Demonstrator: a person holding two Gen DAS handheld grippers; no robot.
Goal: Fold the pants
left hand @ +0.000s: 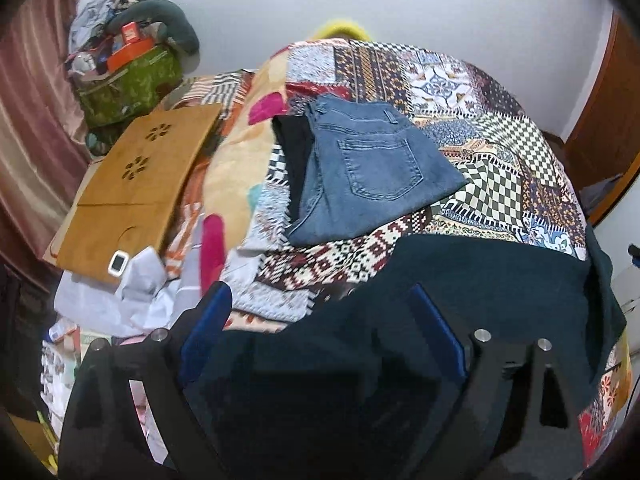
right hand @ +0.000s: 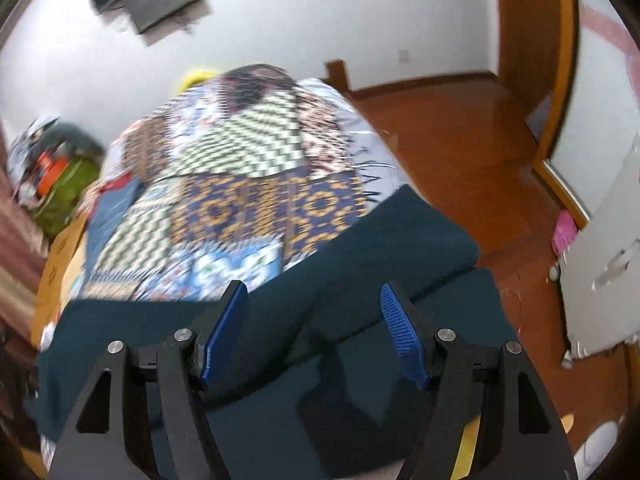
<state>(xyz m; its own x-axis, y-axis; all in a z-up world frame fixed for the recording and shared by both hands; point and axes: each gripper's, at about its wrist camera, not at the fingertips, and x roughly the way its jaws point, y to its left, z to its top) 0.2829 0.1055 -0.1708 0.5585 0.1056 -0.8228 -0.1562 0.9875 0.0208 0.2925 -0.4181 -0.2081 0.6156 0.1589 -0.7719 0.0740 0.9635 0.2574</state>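
Both my grippers, left gripper (left hand: 324, 312) and right gripper (right hand: 314, 332), gape empty; dark pants (right hand: 360, 248) lie crosswise just beneath them (right nearer the fold).

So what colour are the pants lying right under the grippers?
Dark teal pants, plain and unpatterned; the right wrist view shows them best.

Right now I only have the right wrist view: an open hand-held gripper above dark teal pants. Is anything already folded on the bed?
Observer: Yes, folded blue jeans lie on the patchwork bedspread, back pocket up.
Reviewer: Anything with them?
Observer: A black garment shows along their left edge.
Reviewer: And the other hand?
Observer: The left hand-held gripper is open above the dark teal pants, gripping nothing.
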